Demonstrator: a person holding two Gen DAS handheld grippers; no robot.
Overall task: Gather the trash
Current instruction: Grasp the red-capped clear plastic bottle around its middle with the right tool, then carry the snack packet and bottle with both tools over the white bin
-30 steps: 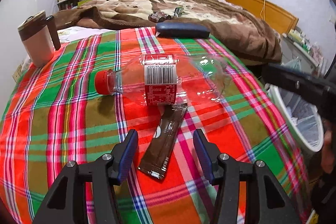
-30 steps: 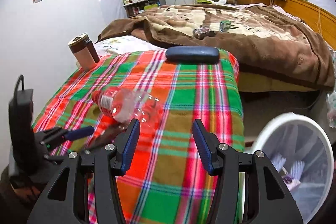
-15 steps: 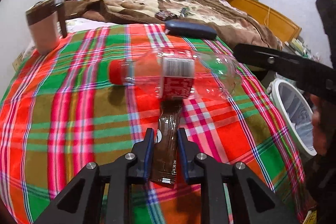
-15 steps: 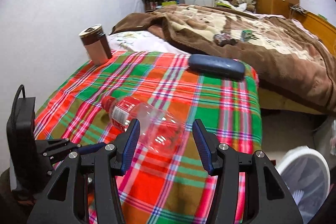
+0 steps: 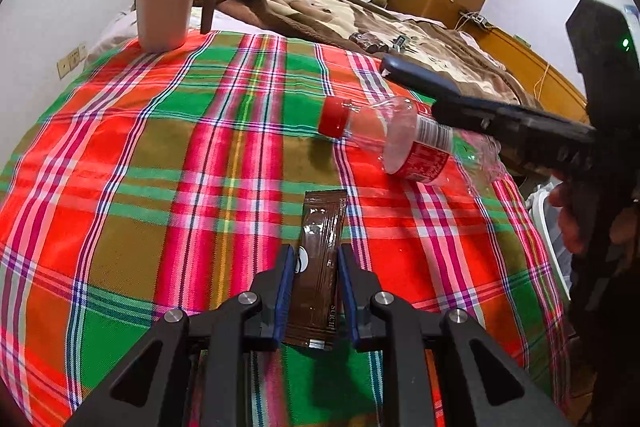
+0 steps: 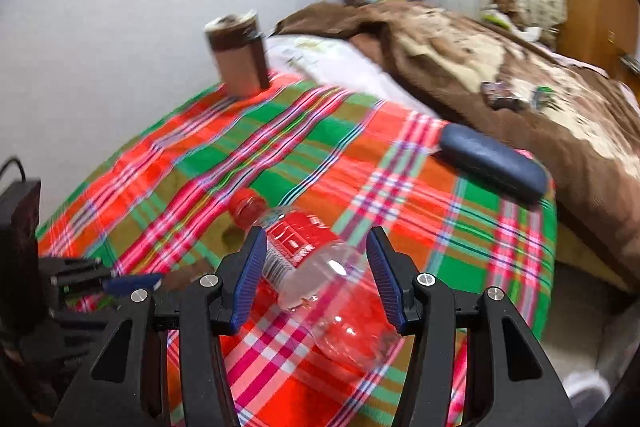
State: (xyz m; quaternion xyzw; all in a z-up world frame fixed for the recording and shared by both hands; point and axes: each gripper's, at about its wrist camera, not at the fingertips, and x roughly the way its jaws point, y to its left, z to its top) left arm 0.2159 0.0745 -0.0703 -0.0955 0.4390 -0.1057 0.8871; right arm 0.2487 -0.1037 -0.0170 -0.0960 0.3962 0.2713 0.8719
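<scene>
Trash lay on the plaid blanket (image 5: 120,155): your left gripper (image 5: 316,285) had its jaws clamped on the brown wrapper (image 5: 320,259) just in front of the bottle (image 6: 316,267), while your right gripper (image 6: 316,275) held its jaws wide apart around the bottle, not pressing it.

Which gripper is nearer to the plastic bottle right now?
Right. The right gripper has its open jaws on either side of the plastic bottle. The left gripper sits further off, shut on the brown sachet.
</scene>
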